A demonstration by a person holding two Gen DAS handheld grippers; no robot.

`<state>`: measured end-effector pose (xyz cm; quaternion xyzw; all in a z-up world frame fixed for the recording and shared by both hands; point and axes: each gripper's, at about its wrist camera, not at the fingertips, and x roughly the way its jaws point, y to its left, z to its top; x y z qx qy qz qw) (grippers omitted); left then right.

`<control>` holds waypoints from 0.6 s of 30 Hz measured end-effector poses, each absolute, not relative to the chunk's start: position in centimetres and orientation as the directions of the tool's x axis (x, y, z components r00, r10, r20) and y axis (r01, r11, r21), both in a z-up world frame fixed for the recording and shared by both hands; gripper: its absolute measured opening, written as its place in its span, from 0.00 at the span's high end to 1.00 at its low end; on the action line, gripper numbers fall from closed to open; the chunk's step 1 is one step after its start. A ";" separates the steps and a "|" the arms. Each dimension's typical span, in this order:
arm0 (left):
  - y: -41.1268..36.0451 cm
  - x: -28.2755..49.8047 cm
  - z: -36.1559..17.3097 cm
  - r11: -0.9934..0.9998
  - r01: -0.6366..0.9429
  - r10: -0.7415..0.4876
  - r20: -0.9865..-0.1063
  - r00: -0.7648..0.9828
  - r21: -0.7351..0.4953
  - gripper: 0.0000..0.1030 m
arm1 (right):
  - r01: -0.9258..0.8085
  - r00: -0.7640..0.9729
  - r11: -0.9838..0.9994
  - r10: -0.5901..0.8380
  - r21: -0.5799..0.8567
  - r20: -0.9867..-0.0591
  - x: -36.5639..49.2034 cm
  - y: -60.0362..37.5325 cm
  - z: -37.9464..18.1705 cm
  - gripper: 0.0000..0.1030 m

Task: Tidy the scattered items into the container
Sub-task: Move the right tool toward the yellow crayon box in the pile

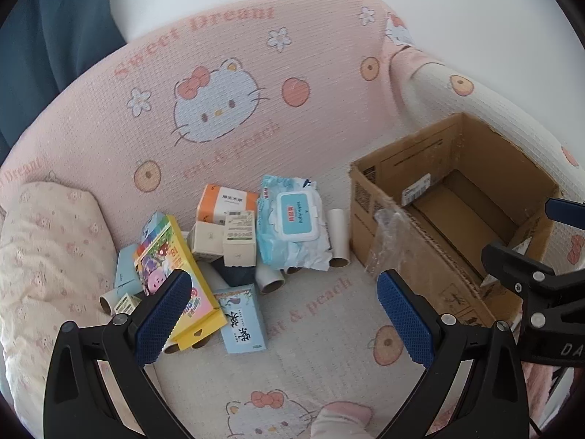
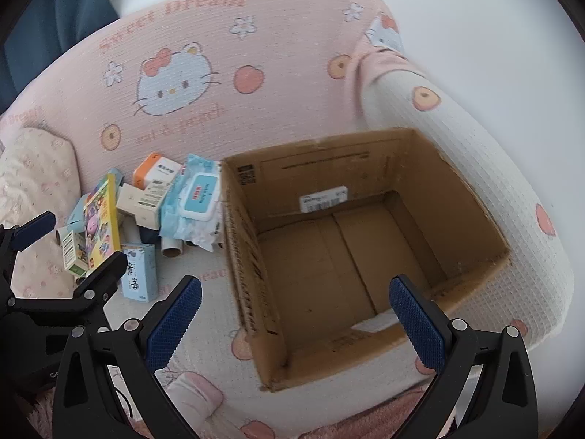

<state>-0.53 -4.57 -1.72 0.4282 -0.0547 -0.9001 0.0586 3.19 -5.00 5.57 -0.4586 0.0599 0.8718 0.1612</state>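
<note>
A pile of small items lies on the pink sofa seat: a yellow picture box [image 1: 175, 267], a blue wet-wipes pack [image 1: 292, 226], an orange-white box [image 1: 225, 201], beige boxes [image 1: 237, 237], a light blue box [image 1: 241, 318] and several cardboard tubes [image 1: 338, 237]. An open, empty cardboard box [image 1: 398, 241] stands to their right; it also shows in the right wrist view [image 2: 248, 270]. My left gripper [image 1: 285, 314] is open above the seat, near the pile. My right gripper [image 2: 296, 322] is open above the box's near-left part.
The sofa back [image 1: 226, 84] rises behind the pile. A patterned cushion [image 1: 47, 248] lies left of it. The white armrest [image 2: 475, 139] runs behind and right of the box. The wet-wipes pack [image 2: 193, 201] lies against the box's left wall.
</note>
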 end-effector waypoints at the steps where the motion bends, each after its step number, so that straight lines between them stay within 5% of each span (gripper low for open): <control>1: -5.0 -0.5 -1.8 -0.988 0.068 -0.151 -0.768 -0.623 0.139 0.01 | -0.324 -0.529 -0.945 0.223 -0.048 -0.818 2.9 -5.4 5.6 0.00; 18: -10.2 -0.1 -2.9 -0.997 0.074 -0.030 -0.774 -0.633 -0.022 0.01 | -0.235 -0.548 -0.971 0.167 -0.041 -0.819 -0.1 -8.9 5.6 0.00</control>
